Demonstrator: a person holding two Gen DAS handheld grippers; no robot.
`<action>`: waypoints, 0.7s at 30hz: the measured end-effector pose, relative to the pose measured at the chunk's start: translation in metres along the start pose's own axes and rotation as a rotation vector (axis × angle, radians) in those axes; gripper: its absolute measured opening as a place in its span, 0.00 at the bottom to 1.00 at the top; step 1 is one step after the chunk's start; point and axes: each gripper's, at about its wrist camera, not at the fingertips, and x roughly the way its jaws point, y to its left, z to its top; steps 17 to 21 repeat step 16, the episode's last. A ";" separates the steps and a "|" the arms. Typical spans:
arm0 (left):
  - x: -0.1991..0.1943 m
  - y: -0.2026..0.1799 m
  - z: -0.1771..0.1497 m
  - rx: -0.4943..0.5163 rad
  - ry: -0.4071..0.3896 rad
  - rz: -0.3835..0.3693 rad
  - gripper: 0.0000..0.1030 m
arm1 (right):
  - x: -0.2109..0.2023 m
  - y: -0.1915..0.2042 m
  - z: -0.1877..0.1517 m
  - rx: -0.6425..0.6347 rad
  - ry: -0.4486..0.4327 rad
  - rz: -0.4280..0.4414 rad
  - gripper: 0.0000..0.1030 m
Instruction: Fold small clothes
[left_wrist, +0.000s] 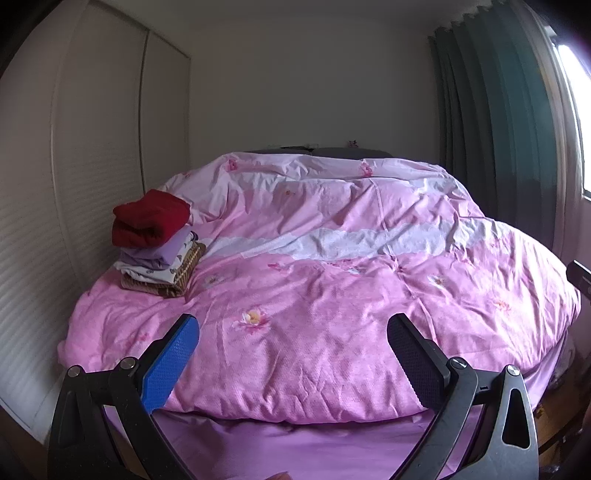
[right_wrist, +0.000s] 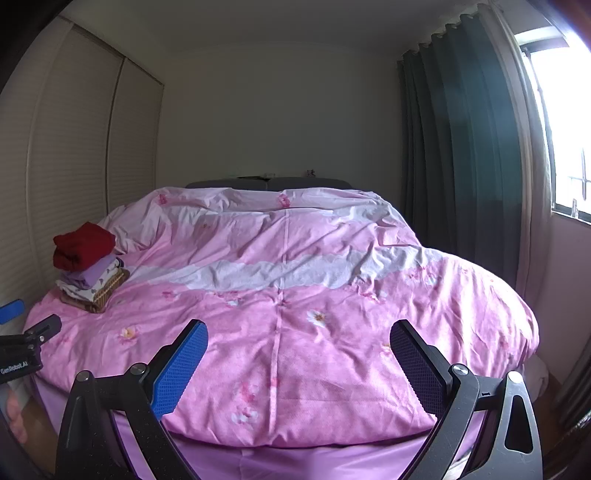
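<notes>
Left gripper (left_wrist: 293, 332): fingers spread wide, blue pad (left_wrist: 170, 363) on one side and black pad (left_wrist: 415, 360) on the other, nothing between them, held in the air over the near edge of the bed. Right gripper (right_wrist: 299, 338): likewise spread wide and empty, blue pad (right_wrist: 181, 369) and black pad (right_wrist: 417, 369) apart, over the same near edge, with the left gripper's tip just visible at the left border of its view. Beyond the fingers, a rumpled pink floral duvet (left_wrist: 332, 295) covering the bed, crossed by a pale lace band. At the far left corner of the duvet, a stack of folded clothes (left_wrist: 159, 251): a red garment (left_wrist: 149, 221) on top, lilac and white patterned pieces beneath, a brown striped one at the bottom. Well apart from both grippers. Further out, slatted wardrobe doors (left_wrist: 92, 147) along the left wall, dark green curtains (right_wrist: 461, 147) on the right, and a bright window (right_wrist: 565, 129) beside them.
</notes>
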 end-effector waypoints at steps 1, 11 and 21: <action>0.000 0.001 0.000 -0.007 0.000 0.003 1.00 | 0.000 0.000 0.000 0.001 0.000 0.001 0.97; 0.006 -0.001 -0.002 -0.019 0.033 -0.006 1.00 | 0.002 0.000 -0.002 0.000 0.004 0.009 0.97; 0.005 -0.004 -0.002 -0.014 0.019 0.008 1.00 | 0.003 0.000 -0.002 0.001 0.005 0.009 0.97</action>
